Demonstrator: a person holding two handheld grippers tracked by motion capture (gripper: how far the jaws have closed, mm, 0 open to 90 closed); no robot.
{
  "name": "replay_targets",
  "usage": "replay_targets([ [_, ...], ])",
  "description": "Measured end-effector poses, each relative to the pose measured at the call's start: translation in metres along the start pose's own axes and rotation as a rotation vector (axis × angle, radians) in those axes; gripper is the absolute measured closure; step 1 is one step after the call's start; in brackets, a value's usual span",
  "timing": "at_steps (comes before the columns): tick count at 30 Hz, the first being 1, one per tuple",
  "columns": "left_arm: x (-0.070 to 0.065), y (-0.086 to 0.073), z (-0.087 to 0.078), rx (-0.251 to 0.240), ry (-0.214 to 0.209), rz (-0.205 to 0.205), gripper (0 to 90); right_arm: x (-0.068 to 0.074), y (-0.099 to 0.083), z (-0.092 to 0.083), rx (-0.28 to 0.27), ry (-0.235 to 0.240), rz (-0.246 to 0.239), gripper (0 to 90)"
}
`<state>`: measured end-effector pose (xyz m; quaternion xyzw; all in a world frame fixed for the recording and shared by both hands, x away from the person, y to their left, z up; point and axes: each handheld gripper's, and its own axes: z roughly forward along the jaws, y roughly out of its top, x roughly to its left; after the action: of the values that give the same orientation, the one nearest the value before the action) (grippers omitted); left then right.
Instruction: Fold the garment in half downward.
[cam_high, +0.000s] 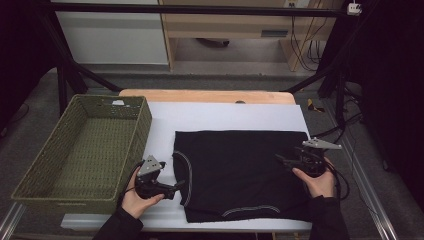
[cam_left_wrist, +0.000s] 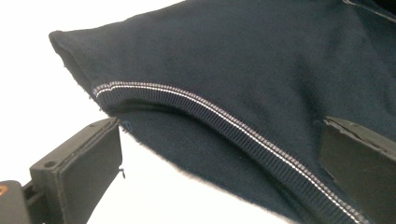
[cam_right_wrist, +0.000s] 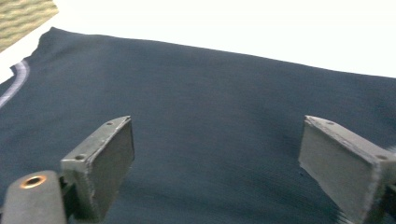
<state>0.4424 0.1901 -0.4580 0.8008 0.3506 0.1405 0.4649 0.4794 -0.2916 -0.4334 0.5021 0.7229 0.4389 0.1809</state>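
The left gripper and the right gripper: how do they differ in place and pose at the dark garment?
The left gripper is at the garment's left edge, with the striped ribbed hem between its jaws; the right gripper is over plain cloth at the right side. In the high view, the left points right and the right points left. Both are open and each is held in one hand.

Left gripper (cam_high: 181, 185) open, right gripper (cam_high: 280, 158) open (both pointing inward), hands low.
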Motion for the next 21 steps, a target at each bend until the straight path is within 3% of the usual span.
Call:
replay_targets([
  [4, 0.001, 0.001, 0.002, 0.009, -0.004, -0.008, 0.0, 0.010, 0.000, 0.008, 0.003, 0.072, 0.014, 7.6],
  [16, 0.003, 0.011, 0.009, 0.015, 0.002, -0.003, 0.0, 0.030, -0.007, 0.015, -0.074, 0.195, -0.021, 4.9],
  [21, 0.003, 0.017, 0.012, 0.013, -0.003, -0.001, 0.0, 0.036, -0.012, 0.015, -0.059, 0.204, -0.033, 3.4],
])
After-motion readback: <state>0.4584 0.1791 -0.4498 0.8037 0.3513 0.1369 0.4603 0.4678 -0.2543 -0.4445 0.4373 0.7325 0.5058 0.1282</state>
